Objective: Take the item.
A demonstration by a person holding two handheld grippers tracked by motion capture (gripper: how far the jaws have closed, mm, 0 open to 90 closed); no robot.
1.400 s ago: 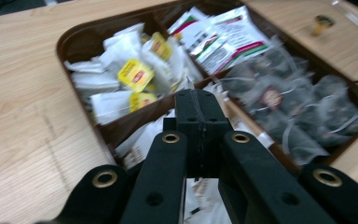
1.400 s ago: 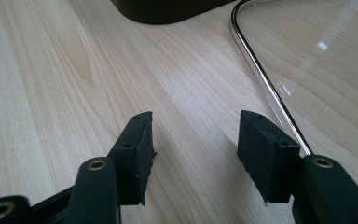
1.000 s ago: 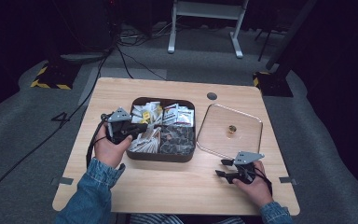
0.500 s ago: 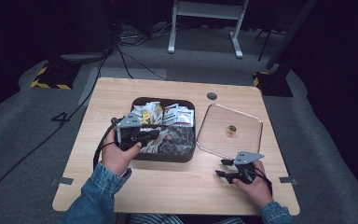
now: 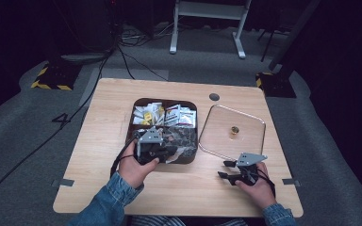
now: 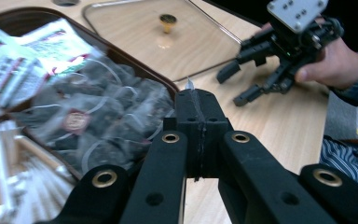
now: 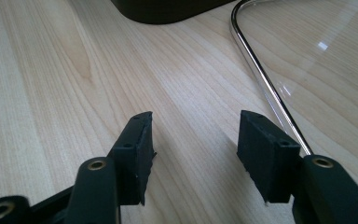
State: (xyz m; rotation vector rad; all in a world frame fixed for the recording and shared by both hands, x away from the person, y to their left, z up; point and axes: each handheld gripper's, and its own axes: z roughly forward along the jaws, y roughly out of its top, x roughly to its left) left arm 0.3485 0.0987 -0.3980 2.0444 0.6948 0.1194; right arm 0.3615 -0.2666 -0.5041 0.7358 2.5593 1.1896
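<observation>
While over the dark tray — left gripper fingers pressed together; right gripper fingers spread.

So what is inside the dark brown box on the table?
The dark brown box holds white sachets at the back and dark tea bags in front; the left gripper covers some contents.

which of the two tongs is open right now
The right tongs, resting on the table beside the glass lid, show a clear gap between their jaws. The left tongs, over the tray, are pressed shut.
</observation>
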